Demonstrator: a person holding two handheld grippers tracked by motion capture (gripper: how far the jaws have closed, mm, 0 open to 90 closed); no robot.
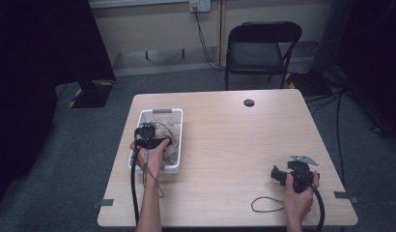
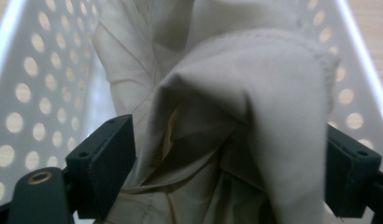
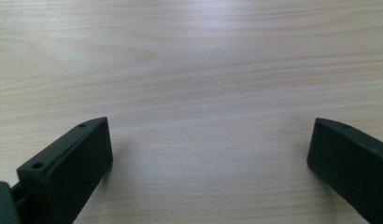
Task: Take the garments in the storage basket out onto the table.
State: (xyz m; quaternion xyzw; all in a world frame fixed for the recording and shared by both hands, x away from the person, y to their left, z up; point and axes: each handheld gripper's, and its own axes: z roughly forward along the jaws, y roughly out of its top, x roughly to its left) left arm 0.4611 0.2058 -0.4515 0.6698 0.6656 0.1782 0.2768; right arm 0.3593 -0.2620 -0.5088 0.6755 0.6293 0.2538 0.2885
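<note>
chair — behind table | wall socket — top

I work in a plain recording room: grey carpet, a black folding chair, a wall socket, dark curtains and a pale wooden table.

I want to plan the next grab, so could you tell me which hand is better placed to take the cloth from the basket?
Left. The left gripper has the cloth between its fingers in the basket; the right gripper rests far across the table.
</note>
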